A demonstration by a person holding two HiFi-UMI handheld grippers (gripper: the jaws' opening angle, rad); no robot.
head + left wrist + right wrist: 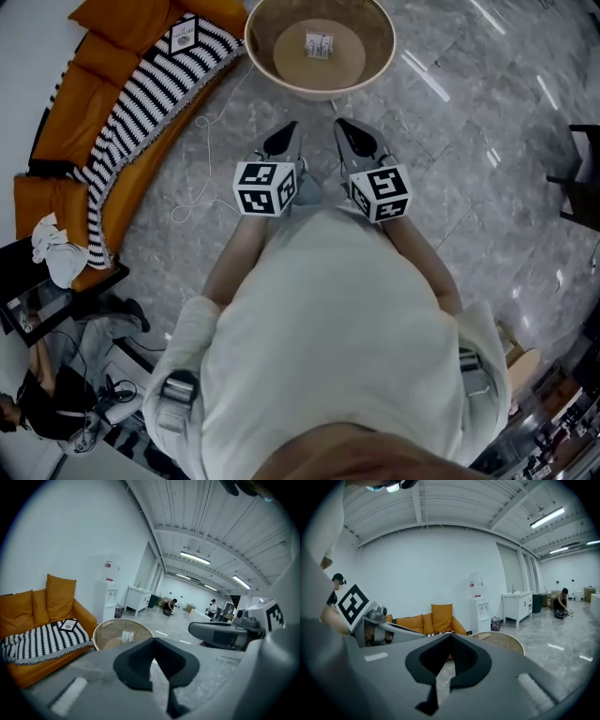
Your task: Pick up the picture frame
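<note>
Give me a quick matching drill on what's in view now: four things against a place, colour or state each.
Things:
1. picture frame
2. small card
3. sofa
4. left gripper

Place, colour or state:
A. orange
B. jaws shut, nothing held
C. lying on the striped blanket
D. on the round table

Pairs: 1-C, 2-D, 3-A, 4-B

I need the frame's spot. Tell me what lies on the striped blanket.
One small dark-framed picture lies flat on the striped blanket. The sofa seat beneath it is hidden.
</note>
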